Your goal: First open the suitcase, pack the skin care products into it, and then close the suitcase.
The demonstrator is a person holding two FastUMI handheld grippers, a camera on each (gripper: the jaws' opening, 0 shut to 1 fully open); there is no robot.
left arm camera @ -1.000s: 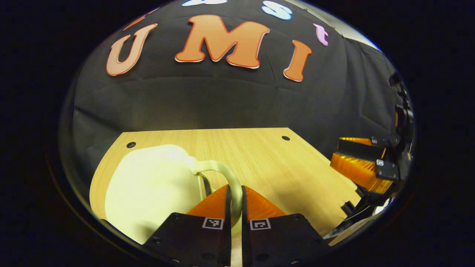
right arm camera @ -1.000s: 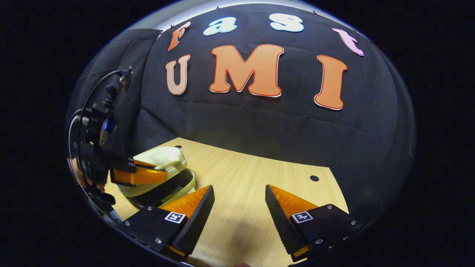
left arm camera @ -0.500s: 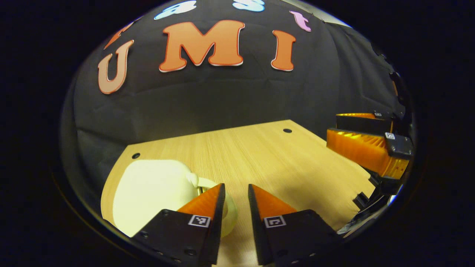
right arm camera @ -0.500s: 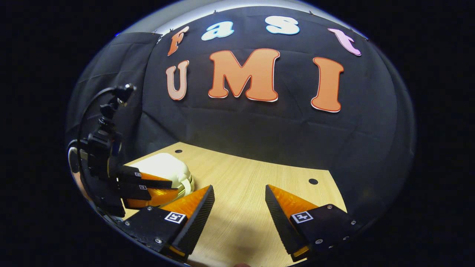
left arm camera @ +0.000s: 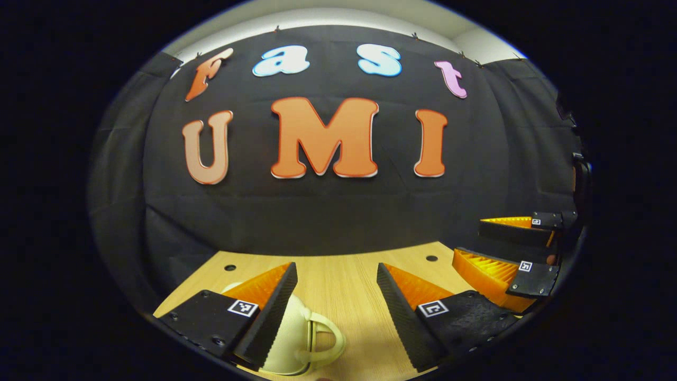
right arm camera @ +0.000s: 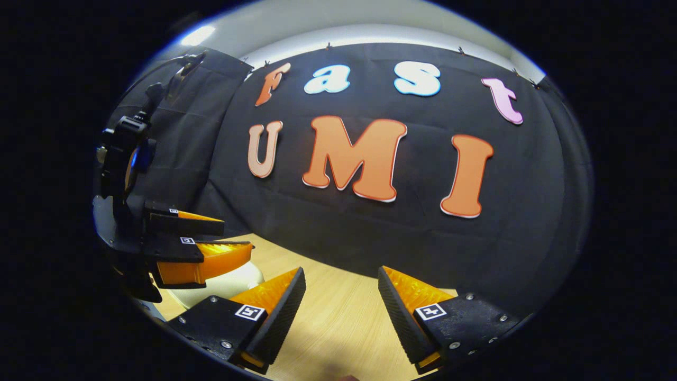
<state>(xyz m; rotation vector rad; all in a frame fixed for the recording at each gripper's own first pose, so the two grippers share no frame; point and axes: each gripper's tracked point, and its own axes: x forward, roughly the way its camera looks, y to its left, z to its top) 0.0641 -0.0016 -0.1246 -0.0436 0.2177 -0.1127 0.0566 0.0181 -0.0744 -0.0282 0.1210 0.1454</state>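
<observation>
The cream hard-shell suitcase lies on the wooden table, lid down, its looped handle pointing toward me. My left gripper hovers above it, open and holding nothing, and its left finger hides part of the shell. In the right gripper view the suitcase sits low at the left, under the left gripper, whose fingers are apart. My right gripper is open over bare table. The left gripper view has the right gripper at the far right, also open.
The black cloth wall stands close behind the table. Small round holes mark the table's far corners. Bare wood stretches between the suitcase and the right gripper.
My left gripper let go of the suitcase handle, opened wide and rose; the lid, ajar a second ago, now lies down. Both cameras tilted upward, away from the table.
</observation>
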